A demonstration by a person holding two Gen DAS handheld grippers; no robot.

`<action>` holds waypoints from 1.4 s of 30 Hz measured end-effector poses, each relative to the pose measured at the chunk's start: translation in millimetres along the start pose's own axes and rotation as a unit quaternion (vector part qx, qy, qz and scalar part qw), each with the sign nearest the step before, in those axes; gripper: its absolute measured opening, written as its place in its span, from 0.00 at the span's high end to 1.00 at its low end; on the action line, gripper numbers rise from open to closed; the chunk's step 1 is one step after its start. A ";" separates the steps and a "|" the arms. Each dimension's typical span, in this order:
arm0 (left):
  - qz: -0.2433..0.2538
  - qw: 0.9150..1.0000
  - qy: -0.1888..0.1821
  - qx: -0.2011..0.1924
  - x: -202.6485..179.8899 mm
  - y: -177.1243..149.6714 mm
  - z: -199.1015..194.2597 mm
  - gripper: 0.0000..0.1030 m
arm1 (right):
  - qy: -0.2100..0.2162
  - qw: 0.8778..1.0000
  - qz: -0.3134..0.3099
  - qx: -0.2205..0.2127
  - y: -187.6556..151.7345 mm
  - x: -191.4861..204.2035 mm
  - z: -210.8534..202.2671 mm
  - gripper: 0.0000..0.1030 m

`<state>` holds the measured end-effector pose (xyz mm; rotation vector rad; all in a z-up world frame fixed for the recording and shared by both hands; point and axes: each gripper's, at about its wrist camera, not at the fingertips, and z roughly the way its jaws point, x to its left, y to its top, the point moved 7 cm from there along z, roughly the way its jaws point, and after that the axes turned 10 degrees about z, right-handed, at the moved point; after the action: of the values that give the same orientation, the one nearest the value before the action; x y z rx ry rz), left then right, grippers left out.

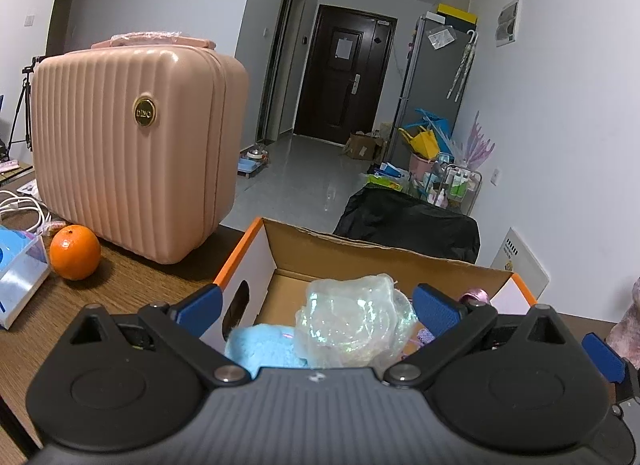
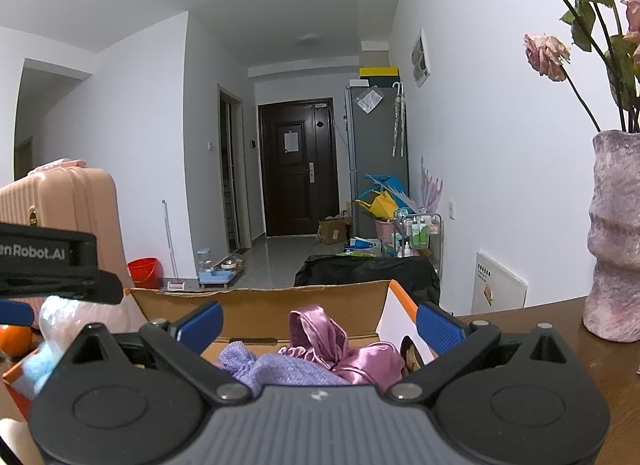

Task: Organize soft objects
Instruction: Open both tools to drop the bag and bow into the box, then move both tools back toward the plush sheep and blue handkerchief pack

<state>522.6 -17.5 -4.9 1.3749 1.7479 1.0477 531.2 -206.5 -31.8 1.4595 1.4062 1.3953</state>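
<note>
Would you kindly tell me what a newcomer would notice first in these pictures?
Probably the pink ribbed suitcase standing on the wooden table, with an orange beside it. Nearer, the open cardboard box holds an iridescent pouch, and, in the right view, a pink satin cloth.

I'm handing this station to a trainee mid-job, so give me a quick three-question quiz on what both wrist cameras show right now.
1. True or false: the left gripper is shut on the iridescent pouch.
2. Which lies in the cardboard box? A) orange B) pink satin scrunchie C) vase
3. What stands behind the orange on the table?

Key: 1 false, both grippers are open, the right gripper too. 2 B. 3 the pink suitcase.
</note>
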 end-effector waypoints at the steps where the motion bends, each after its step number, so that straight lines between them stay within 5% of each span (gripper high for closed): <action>1: 0.001 1.000 0.000 -0.001 -0.5 -0.1 -1.0 0.00 | 0.000 1.000 -0.001 0.000 -0.1 -0.6 -1.1 0.00; 22: 0.031 0.999 -0.015 -0.027 6.1 -19.3 -52.4 0.00 | 0.004 0.999 -0.013 -0.029 -11.5 -3.6 -70.0 0.00; 42: 0.065 0.997 -0.024 -0.043 38.2 -62.1 -134.0 0.00 | 0.004 1.000 -0.011 -0.006 -37.4 -3.4 -155.3 0.00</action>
<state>370.2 -12.6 -0.5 1.4628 1.5776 1.1373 373.9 -233.9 -36.3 1.4274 1.4120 1.3945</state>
